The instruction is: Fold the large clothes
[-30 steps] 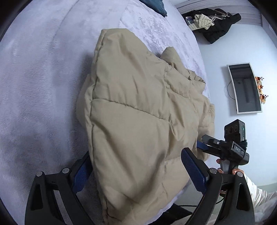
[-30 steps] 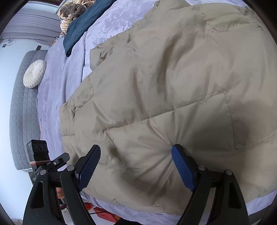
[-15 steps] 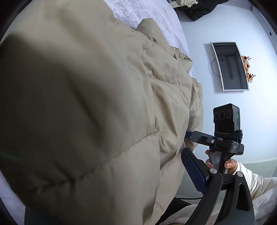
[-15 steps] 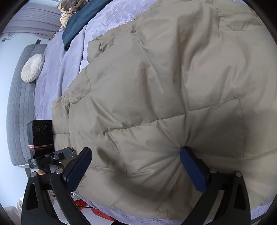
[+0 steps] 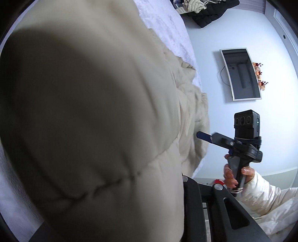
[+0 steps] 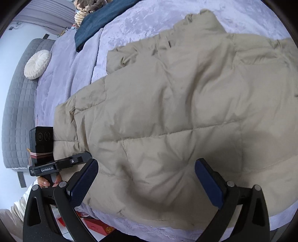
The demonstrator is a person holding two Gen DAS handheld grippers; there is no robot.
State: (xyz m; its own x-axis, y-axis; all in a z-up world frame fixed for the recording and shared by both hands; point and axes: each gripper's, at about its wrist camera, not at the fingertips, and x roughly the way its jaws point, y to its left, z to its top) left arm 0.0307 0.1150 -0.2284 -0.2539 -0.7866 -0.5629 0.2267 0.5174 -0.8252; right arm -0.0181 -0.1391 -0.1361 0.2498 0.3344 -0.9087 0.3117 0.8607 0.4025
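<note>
R gripper [image 6: 147, 183]: blue-padded fingers spread wide, hovering at near hem of beige quilted puffer jacket [image 6: 177, 115], holding nothing. Pads look just above/against the fabric; can't tell contact.

L gripper [image 6: 82, 160]: seen from R wrist cam at jacket's near-left edge, tips buried under the fabric. L wrist view almost fully blocked by a padded fold pressed up to the lens, only one black finger arm showing. Can't tell whether jaws are apart or clamped on fabric.

Jacket lies spread across lavender plush bedspread [image 6: 130, 24], near hem at bed edge, collar end far side. Beyond: dark navy garment [image 6: 96, 16], round cream cushion [image 6: 37, 64] on grey quilted headboard [image 6: 16, 104].

Risks, as judged:
- Puffy, slick shell. If L grip is shallow, fold slips out mid-lift.
- L cam blind, so fold placement goes by R view only; likely skewed edges.
- Hem sits at bed edge; a tug toward the person could slide the jacket off the bedspread.
- Loft springs back; fold may reopen w/o pressing.
</note>
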